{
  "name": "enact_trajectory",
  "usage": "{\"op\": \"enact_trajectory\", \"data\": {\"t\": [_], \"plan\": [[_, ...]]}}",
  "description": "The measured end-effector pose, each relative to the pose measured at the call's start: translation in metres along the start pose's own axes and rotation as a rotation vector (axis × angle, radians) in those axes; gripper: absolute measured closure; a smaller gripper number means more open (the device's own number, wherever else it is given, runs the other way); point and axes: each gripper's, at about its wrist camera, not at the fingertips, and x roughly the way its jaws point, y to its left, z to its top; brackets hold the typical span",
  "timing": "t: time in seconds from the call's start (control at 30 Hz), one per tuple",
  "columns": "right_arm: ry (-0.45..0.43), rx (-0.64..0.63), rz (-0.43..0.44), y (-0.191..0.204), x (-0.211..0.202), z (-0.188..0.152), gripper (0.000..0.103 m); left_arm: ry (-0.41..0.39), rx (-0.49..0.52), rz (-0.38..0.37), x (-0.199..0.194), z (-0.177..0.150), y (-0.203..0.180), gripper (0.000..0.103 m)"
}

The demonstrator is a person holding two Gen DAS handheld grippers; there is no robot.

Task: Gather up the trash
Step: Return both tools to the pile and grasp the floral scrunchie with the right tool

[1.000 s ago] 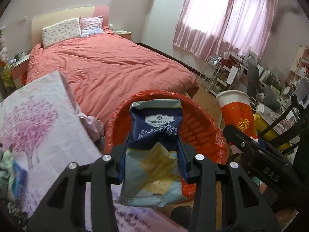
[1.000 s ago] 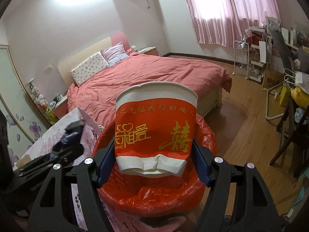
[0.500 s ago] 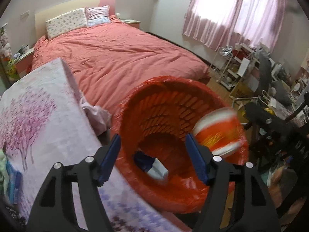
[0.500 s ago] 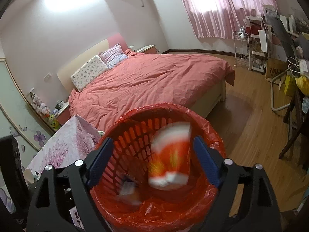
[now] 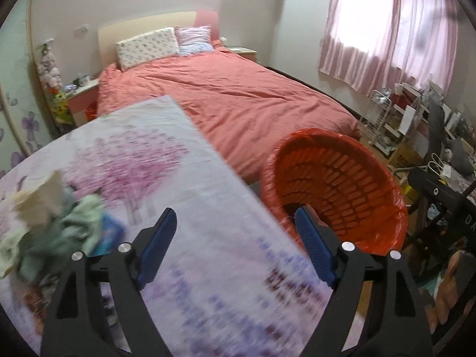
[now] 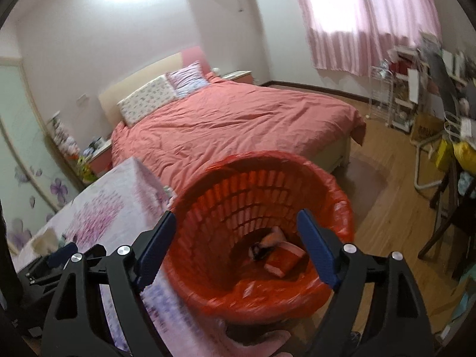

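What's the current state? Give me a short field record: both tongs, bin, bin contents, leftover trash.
left tongs: open, empty, over the floral table, aimed toward the trash pile
right tongs: open, empty, above the bin
bin: red mesh basket with red liner, upright, on the floor beside the table
bin contents: red-and-white paper cup on its side at the bottom, a dark item next to it, too blurred to identify
leftover trash: crumpled pile at the table's left

The bin (image 6: 333,196) is red-orange with a red liner; a red-and-white cup (image 6: 282,263) lies inside. The desk (image 5: 208,208) cloth shows pink blossom trees on white. The bed (image 5: 238,98) cover at 12 o'clock is coral; the curtains (image 5: 386,29) are pink. Both grippers' pads (image 5: 157,244) are blue.
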Motion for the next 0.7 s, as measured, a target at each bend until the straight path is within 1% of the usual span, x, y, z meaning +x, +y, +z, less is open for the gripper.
{"op": "enact_trajectory", "data": {"t": [0.1,0.3,0.4,0.53,0.6,0.7], "plan": [[0.012,-0.064,0.037,0.028,-0.006,-0.008,0.023,-0.016,-0.027,0.031,-0.023,-0.013,0.022,0.022],[0.072,-0.158,0.134,0.083,-0.009,-0.031,0.029,-0.032,-0.131,0.105,-0.065,-0.040,0.086,0.023],[0.102,-0.208,0.180,0.114,-0.008,-0.047,0.032,-0.049,-0.185,0.158,-0.088,-0.055,0.123,0.023],[0.139,-0.266,0.247,0.152,-0.004,-0.065,0.036,-0.073,-0.251,0.249,-0.115,-0.078,0.173,0.023],[0.161,-0.288,0.274,0.168,0.000,-0.074,0.039,-0.072,-0.287,0.283,-0.123,-0.087,0.195,0.023],[0.195,-0.312,0.299,0.190,0.006,-0.088,0.042,-0.061,-0.339,0.319,-0.133,-0.103,0.227,0.023]]}}
